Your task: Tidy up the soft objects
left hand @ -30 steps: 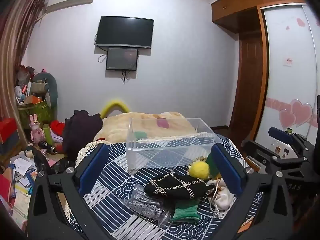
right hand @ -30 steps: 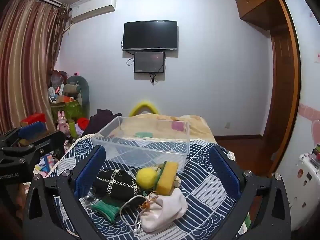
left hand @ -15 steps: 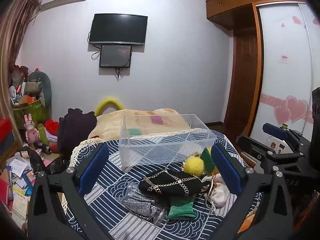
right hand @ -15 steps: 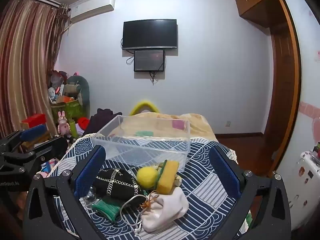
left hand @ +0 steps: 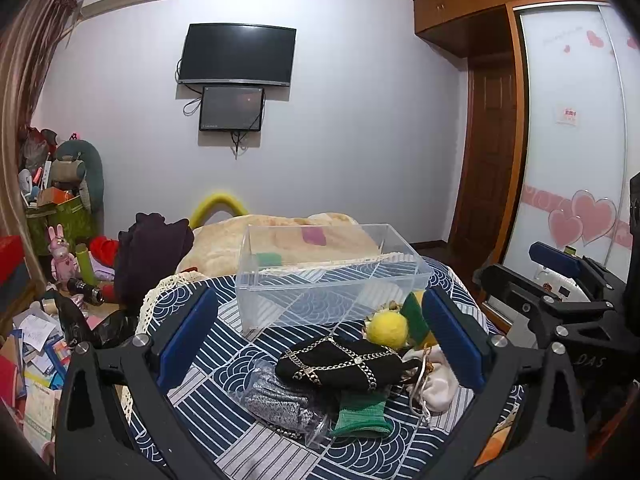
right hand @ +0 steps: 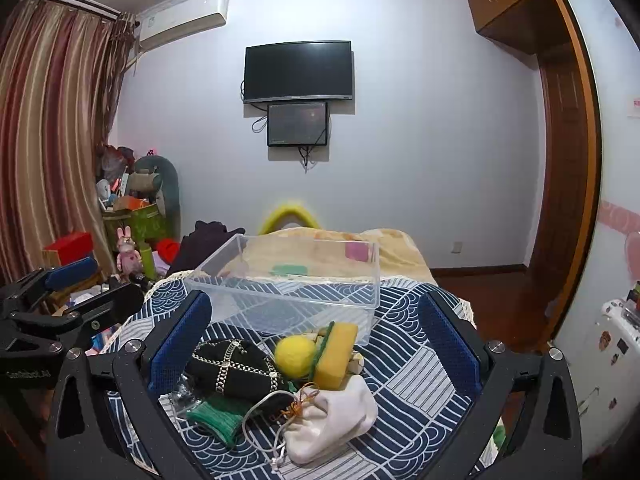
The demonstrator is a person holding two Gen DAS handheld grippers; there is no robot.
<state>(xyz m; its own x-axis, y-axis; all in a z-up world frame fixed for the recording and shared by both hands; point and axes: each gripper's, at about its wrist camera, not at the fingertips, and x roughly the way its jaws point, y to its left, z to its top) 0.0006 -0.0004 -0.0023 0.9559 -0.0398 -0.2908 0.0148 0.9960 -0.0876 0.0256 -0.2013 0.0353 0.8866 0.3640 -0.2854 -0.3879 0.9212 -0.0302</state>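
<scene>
None of the soft objects is yet placed in the empty clear plastic bin (right hand: pixel 288 292); the pile, including a yellow felt ball (right hand: pixel 295 356) and white drawstring pouch (right hand: pixel 332 420), is left just before it on the blue-patterned cloth (right hand: pixel 404 380), while the left gripper (left hand: pixel 320 340) and right gripper (right hand: pixel 316 344) are held wide open, gripping nothing.

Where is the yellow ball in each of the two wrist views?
Left wrist: the yellow ball lies right of centre, near the right finger, in front of the clear box.
Right wrist: the yellow ball lies near the centre, left of the yellow sponge.
Shared landmark: the clear box behind it.
</scene>
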